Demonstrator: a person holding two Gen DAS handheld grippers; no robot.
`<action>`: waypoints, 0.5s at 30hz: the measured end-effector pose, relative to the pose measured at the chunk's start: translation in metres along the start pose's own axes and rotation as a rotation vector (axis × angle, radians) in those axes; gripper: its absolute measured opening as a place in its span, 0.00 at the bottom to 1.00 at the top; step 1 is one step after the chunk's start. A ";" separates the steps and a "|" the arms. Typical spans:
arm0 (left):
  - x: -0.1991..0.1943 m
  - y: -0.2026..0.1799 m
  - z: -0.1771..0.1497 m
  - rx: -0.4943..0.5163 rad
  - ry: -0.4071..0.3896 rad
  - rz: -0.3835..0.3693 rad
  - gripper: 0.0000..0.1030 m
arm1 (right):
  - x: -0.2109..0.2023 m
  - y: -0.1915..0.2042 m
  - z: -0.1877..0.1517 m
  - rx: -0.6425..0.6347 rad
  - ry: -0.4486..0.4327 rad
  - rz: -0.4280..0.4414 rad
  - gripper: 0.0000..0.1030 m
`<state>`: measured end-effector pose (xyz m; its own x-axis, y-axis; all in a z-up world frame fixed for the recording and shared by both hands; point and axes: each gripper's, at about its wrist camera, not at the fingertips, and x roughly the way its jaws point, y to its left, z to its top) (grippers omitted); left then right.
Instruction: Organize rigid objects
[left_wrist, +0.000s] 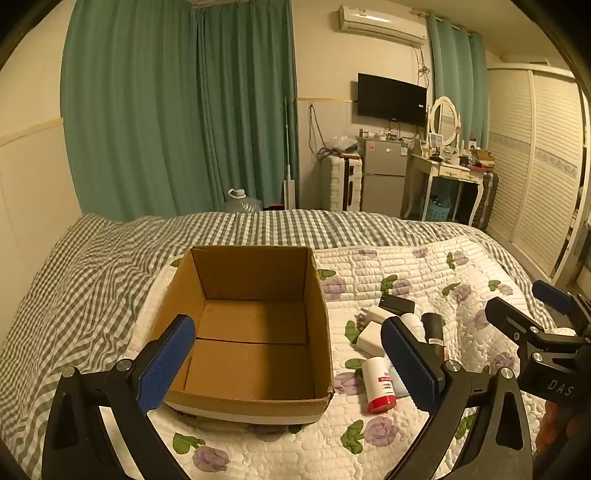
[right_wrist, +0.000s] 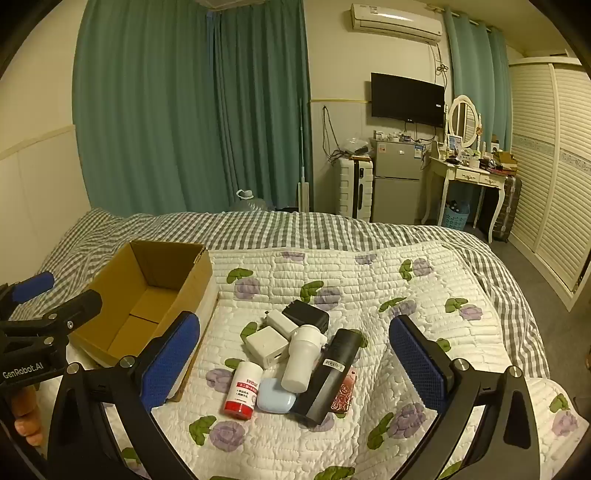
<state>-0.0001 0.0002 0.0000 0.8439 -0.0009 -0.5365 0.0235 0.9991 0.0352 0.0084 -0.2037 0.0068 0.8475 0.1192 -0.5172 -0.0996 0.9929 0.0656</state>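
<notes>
An open, empty cardboard box (left_wrist: 255, 328) sits on the flowered quilt; it also shows at the left of the right wrist view (right_wrist: 147, 295). My left gripper (left_wrist: 291, 363) is open, its fingers spanning the box's near edge. A pile of small items lies right of the box: a white bottle with a red cap (right_wrist: 242, 386), a light blue case (right_wrist: 275, 397), a white jar (right_wrist: 301, 358), a black cylinder (right_wrist: 330, 373), white chargers (right_wrist: 266, 345) and a black adapter (right_wrist: 306, 314). My right gripper (right_wrist: 295, 363) is open and empty, held above and around the pile.
The bed has a grey checked sheet (right_wrist: 332, 225) under the quilt (right_wrist: 369, 280). Beyond the bed are green curtains, a small fridge (right_wrist: 397, 181), a dressing table (right_wrist: 469, 173) and a louvred wardrobe (right_wrist: 546, 166). The right gripper shows at the right of the left view (left_wrist: 546, 317).
</notes>
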 end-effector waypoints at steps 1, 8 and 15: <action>0.000 0.000 0.000 -0.001 -0.001 0.000 1.00 | 0.000 0.000 0.000 -0.001 0.000 0.000 1.00; 0.000 0.001 -0.003 -0.006 0.011 0.003 0.99 | 0.000 0.000 0.000 0.000 0.002 0.000 1.00; 0.002 0.003 -0.005 -0.003 0.012 0.005 1.00 | 0.000 0.000 -0.001 -0.001 0.002 -0.001 1.00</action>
<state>-0.0009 0.0034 -0.0049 0.8377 0.0045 -0.5462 0.0174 0.9992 0.0349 0.0084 -0.2040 0.0060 0.8463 0.1187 -0.5193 -0.0994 0.9929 0.0648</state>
